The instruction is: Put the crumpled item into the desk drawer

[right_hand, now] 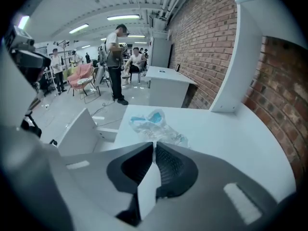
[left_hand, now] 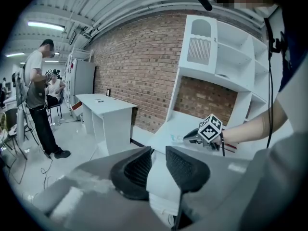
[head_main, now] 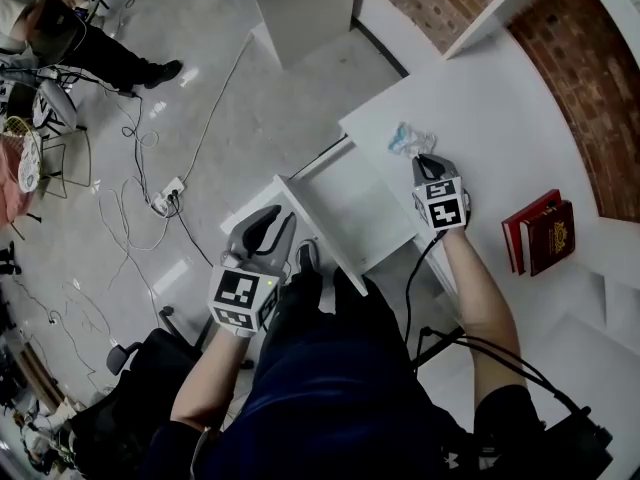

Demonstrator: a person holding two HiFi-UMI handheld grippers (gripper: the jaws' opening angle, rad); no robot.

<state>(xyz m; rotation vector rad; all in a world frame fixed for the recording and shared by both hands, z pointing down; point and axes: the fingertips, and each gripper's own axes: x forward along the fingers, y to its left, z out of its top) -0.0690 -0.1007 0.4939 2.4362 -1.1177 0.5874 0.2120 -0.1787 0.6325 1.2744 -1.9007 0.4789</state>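
Wrapper [right_hand: 151,121] edge looks pinched in my right gripper [right_hand: 153,144], left gripper [left_hand: 158,160] loose and empty; next I'd carry it over the open drawer [head_main: 360,208].

The crumpled item [right_hand: 154,124] looks clear crinkly plastic, the desk [right_hand: 231,143] smooth matt, the wall [right_hand: 207,37] rough brick.

Brick wall [head_main: 600,78], grey floor [head_main: 250,118], white desk [right_hand: 166,76], ceiling strip lights [right_hand: 122,17]

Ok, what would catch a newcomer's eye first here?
The crumpled plastic wrapper on the white desk, with the right gripper closed on its near edge. Next to it the desk drawer stands pulled open, the left gripper by its front. Red books lie at the desk's right.
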